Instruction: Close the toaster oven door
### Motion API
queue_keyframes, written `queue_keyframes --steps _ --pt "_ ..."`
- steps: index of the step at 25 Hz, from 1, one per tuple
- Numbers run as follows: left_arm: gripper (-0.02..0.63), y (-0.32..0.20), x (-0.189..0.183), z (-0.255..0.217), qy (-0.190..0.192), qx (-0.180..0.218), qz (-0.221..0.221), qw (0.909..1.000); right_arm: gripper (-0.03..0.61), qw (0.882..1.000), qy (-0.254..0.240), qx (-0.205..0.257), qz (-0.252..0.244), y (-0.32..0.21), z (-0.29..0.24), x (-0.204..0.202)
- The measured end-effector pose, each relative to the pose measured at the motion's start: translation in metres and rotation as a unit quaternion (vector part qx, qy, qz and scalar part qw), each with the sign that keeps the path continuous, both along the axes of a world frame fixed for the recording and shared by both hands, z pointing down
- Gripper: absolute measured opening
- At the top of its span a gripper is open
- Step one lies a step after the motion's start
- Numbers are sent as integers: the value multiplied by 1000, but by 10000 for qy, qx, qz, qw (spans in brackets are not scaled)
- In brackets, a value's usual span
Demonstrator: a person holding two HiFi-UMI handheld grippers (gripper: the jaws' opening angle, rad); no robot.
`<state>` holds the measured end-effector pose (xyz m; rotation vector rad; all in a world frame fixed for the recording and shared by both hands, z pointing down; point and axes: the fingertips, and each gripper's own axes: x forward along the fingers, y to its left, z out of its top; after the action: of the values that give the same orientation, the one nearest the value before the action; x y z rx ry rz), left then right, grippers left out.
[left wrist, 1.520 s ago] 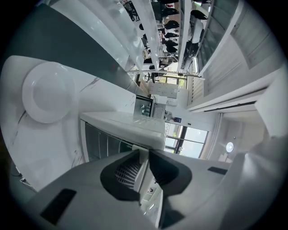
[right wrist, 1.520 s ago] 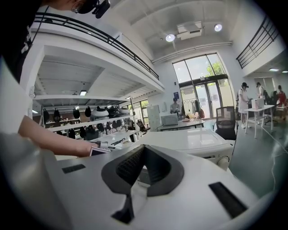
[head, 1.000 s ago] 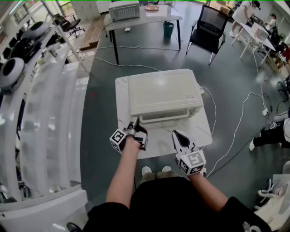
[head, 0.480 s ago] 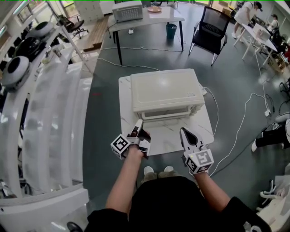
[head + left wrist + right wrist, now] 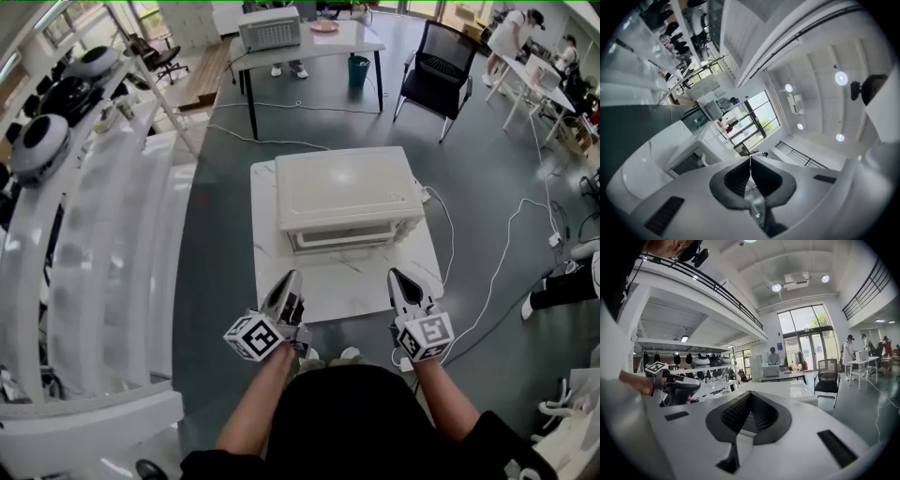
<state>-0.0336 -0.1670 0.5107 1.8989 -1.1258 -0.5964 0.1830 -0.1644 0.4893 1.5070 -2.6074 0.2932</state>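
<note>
The white toaster oven [image 5: 345,187] stands on a small white marble table [image 5: 328,286], its front door [image 5: 342,234] upright against the body. My left gripper [image 5: 292,277] hovers over the table's near edge, well back from the door. Its jaws have just been closing and now meet, with nothing between them. In the left gripper view the left gripper [image 5: 750,159] is rolled, and the oven [image 5: 693,159] shows tilted beyond it. My right gripper [image 5: 399,276] hangs to the right, also back from the oven. Its jaws [image 5: 749,394] meet and hold nothing.
White curved shelving [image 5: 112,234] runs along the left. A cable [image 5: 487,272] trails from the oven across the grey floor at the right. Farther back stand a table with another appliance [image 5: 269,28] and a black chair [image 5: 433,66]. People are at far-right desks.
Both grippers have drawn back from the oven front toward the person. The left one left the door, rose and rolled, and its jaws closed. The view shifted slightly.
</note>
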Motion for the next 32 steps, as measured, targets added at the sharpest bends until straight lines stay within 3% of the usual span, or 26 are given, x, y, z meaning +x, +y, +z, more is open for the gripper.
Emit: queue_keyframes --steps 3,6,12,13,17,32 --pt "21 9 -2 -16 -721 495 -19 9962 20 10000 82 46 0 1 -4 5" --pt "21 17 -3 -28 -1421 838 -70 9863 20 9998 161 150 7 1 -13 9" --pt "21 22 -1 -35 -2828 1460 -101 9479 20 9992 280 116 265 -1 -11 28" --pt "21 21 -3 -35 -2889 1467 -121 9460 20 9990 271 110 324 -2 -11 32" --pt "21 11 -19 -29 -2710 1223 -288 9544 20 9982 329 228 441 -4 -15 46" --pt "21 9 -37 -22 -2761 1029 -580 9539 20 9974 475 429 317 0 -23 46"
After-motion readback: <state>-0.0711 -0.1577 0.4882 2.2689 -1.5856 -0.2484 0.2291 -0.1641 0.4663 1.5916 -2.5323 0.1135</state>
